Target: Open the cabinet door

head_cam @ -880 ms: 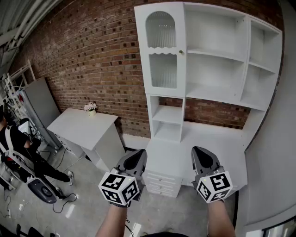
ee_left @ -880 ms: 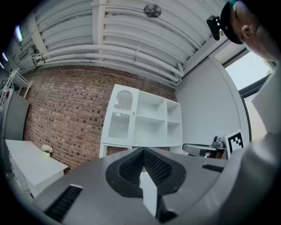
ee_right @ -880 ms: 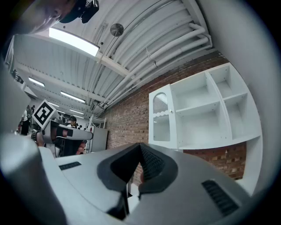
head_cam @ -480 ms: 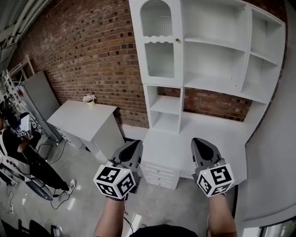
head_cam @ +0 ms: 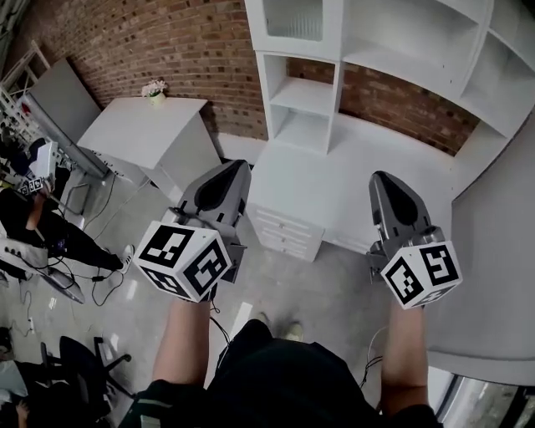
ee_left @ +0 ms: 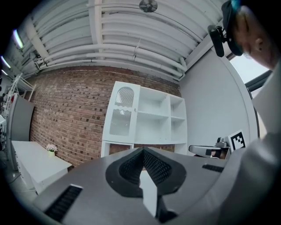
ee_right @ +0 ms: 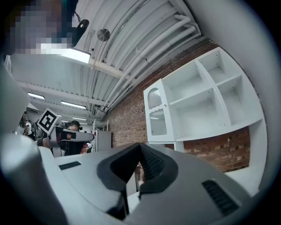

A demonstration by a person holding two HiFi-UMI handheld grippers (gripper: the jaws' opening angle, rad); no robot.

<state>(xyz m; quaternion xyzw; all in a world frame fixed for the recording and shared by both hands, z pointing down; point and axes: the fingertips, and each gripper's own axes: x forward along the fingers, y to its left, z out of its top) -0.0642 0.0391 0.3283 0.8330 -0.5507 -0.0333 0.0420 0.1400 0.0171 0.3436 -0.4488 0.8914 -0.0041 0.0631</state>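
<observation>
The white cabinet door (ee_left: 120,112) with arched ribbed glass stands shut at the upper left of the white shelf unit (ee_left: 153,118). It also shows in the right gripper view, door (ee_right: 156,112). In the head view only the door's lower edge (head_cam: 292,18) shows at the top. My left gripper (head_cam: 236,165) is shut and empty, well short of the unit, its tips meeting (ee_left: 142,151). My right gripper (head_cam: 381,177) is also shut with nothing in it (ee_right: 139,147). Both point level toward the shelf unit, far below the door.
A white desk top (head_cam: 334,188) with small drawers (head_cam: 284,234) runs under the shelves. A white side table (head_cam: 138,125) with a flower pot (head_cam: 153,88) stands left by the brick wall (head_cam: 167,42). People, cables and a chair (head_cam: 84,368) are on the left floor.
The head view has tipped down: the cabinet door has slid up almost out of frame and my own legs now show. Both grippers sit higher and larger in the frame, still shut.
</observation>
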